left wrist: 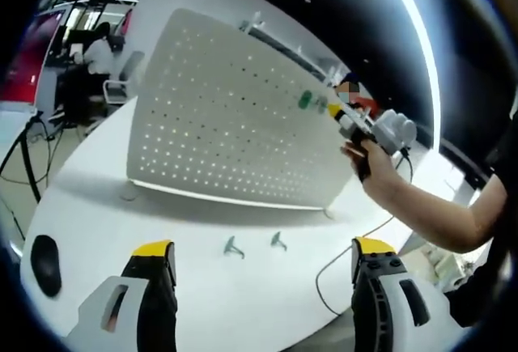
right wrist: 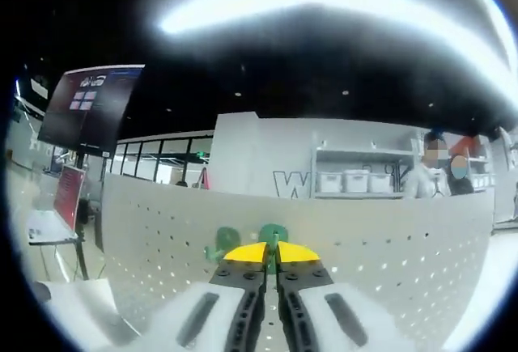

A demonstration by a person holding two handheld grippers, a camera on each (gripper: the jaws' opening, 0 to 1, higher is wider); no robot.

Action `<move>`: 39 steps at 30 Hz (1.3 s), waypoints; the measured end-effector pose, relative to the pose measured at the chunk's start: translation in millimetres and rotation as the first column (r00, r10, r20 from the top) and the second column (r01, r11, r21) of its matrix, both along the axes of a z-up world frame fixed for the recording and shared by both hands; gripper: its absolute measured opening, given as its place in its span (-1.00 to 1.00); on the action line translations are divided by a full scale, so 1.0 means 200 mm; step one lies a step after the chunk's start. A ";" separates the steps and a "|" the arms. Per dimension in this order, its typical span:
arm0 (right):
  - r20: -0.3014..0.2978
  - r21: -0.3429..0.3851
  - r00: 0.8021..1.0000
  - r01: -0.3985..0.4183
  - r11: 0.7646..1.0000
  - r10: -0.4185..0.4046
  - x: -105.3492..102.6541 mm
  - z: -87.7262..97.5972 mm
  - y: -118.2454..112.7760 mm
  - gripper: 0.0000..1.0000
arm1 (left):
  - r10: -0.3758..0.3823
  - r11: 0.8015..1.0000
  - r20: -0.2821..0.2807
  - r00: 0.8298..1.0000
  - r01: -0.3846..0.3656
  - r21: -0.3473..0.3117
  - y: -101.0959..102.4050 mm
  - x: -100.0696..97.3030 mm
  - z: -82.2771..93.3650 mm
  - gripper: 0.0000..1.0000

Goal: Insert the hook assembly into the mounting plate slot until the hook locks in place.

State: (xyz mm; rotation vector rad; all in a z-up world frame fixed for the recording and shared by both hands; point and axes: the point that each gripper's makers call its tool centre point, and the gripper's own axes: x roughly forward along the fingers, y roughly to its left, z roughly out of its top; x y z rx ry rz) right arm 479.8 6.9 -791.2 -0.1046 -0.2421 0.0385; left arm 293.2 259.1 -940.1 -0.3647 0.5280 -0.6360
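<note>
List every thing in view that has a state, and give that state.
pegboard: upright on the white table.
left gripper: open, holding nothing, above the table.
right gripper: fingers closed on a green hook, at the pegboard face.
green hook: held at the pegboard; locked or not, cannot tell.
two spare hooks: lying loose on the table.
black mouse: resting on the table.
</note>
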 end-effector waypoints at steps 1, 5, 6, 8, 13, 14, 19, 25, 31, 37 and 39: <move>0.000 0.001 1.000 0.003 1.000 -0.003 0.00 0.00 0.00 -1.00 | -0.001 1.000 0.000 1.000 0.001 0.002 0.00 0.00 0.00 0.81; 0.001 0.006 1.000 0.013 1.000 -0.013 0.01 -0.01 -0.02 -1.00 | 0.010 1.000 -0.009 1.000 -0.010 -0.003 0.01 0.01 -0.01 0.79; 0.002 0.006 1.000 0.012 1.000 -0.012 0.02 -0.01 -0.02 -1.00 | 0.011 1.000 -0.012 1.000 -0.011 -0.003 0.01 0.01 -0.02 0.79; 0.000 -0.001 1.000 0.018 1.000 -0.018 0.03 -0.02 -0.02 -1.00 | 0.012 1.000 -0.014 1.000 -0.012 0.001 0.02 0.01 -0.02 0.79; -0.006 0.006 1.000 0.023 1.000 -0.023 0.04 -0.04 -0.02 -1.00 | 0.015 1.000 -0.023 1.000 -0.015 0.000 0.01 0.01 -0.03 0.78; -0.007 0.015 1.000 0.025 1.000 -0.024 0.05 -0.04 -0.02 -1.00 | 0.014 1.000 -0.024 1.000 -0.014 0.001 0.01 0.01 -0.04 0.78; -0.010 0.029 0.999 0.033 0.999 -0.033 0.06 -0.05 -0.03 -1.00 | 0.016 1.000 -0.030 0.999 -0.016 -0.001 0.01 0.02 -0.05 0.77; -0.026 0.026 0.999 0.041 0.999 -0.040 0.06 -0.05 -0.03 -1.00 | 0.014 1.000 -0.033 0.999 -0.014 0.002 0.01 0.02 -0.05 0.77; -0.050 0.014 0.997 0.053 0.999 -0.052 0.07 -0.05 -0.03 -1.00 | 0.008 1.000 -0.037 0.999 -0.008 0.012 0.02 0.02 -0.06 0.77; -0.068 -0.002 0.995 0.066 0.998 -0.066 0.07 -0.05 -0.03 -1.00 | 0.017 1.000 -0.043 0.999 -0.017 0.011 0.03 0.02 -0.06 0.78; -0.066 -0.015 0.995 0.071 0.997 -0.071 0.07 -0.06 -0.03 -1.00 | 0.017 1.000 -0.046 0.999 -0.016 0.013 0.03 0.01 -0.07 0.77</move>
